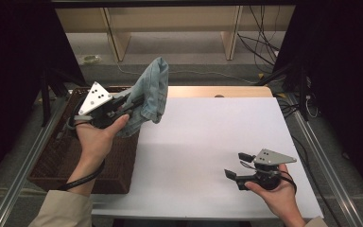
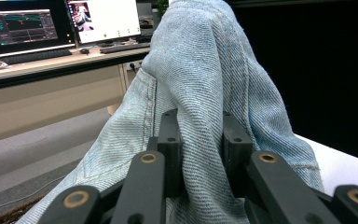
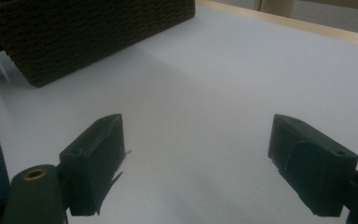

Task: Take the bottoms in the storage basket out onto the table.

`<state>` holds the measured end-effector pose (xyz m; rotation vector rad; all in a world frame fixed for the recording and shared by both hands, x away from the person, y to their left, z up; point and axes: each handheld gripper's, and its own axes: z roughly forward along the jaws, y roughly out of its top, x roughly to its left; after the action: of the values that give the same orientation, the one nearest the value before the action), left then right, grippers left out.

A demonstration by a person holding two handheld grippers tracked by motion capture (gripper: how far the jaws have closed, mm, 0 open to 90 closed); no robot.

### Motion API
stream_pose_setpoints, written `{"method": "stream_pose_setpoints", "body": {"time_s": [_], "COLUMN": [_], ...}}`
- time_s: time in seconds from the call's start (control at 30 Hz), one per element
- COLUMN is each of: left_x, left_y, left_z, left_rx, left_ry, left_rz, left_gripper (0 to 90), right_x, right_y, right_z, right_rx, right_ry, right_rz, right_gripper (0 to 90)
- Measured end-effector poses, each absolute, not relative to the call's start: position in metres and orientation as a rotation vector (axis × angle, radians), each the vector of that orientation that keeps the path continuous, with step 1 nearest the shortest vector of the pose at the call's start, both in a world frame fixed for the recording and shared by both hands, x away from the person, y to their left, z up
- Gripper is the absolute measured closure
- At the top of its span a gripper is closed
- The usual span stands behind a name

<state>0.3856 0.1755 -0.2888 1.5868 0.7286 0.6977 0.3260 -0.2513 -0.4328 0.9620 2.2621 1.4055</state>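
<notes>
Table [image 1: 208, 151]: white top, wooden strip along the far edge, bare apart from the right hand's gear.

Basket [image 1: 118, 170]: dark woven, sits at the table's left edge; its side wall shows in the right gripper view [image 3: 88, 37].

Denim garment [image 1: 150, 92]: pale blue, bunched, held up in the air over the basket's far right corner and the table's left edge, touching neither as far as the high view shows. In the left gripper view the cloth [image 2: 205, 84] rises between the jaws, with a stitched seam running down its left side.

Left tongs [image 1: 133, 105]: clamped tight on a fold of the denim, the pads pressing from both sides [image 2: 170, 140].

Right tongs [image 1: 236, 165]: spread wide, nothing between them, low over the near right part of the table [image 3: 196, 154].

Handling, my judgement: soft, limp, moderately light for its bulk; the weave is coarse, so slip is unlikely, but it will sag and swing from a single grip. It cannot break. Best second hold is probably the seam or a hem, where the layers are thick and give the pads something to bite.

Orientation: the long axis runs from the clamped fold up and away to the far right in the high view, the free end topmost and drooping over. Which end is the waist I cannot tell.
</notes>
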Motion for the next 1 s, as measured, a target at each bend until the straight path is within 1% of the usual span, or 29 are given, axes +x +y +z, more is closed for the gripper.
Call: {"method": "stream_pose_setpoints", "body": {"time_s": [1.0], "left_x": [0.382], "left_y": [0.151], "left_z": [-0.298], "left_rx": [1.623], "left_ry": [0.677], "left_rz": [0.649], "left_gripper": [74.0], "right_x": [0.326], "right_y": [-0.252], "right_z": [-0.432], "right_rx": [0.958], "right_ry": [2.252], "right_rz": [1.409], "right_gripper": [19.6]}}
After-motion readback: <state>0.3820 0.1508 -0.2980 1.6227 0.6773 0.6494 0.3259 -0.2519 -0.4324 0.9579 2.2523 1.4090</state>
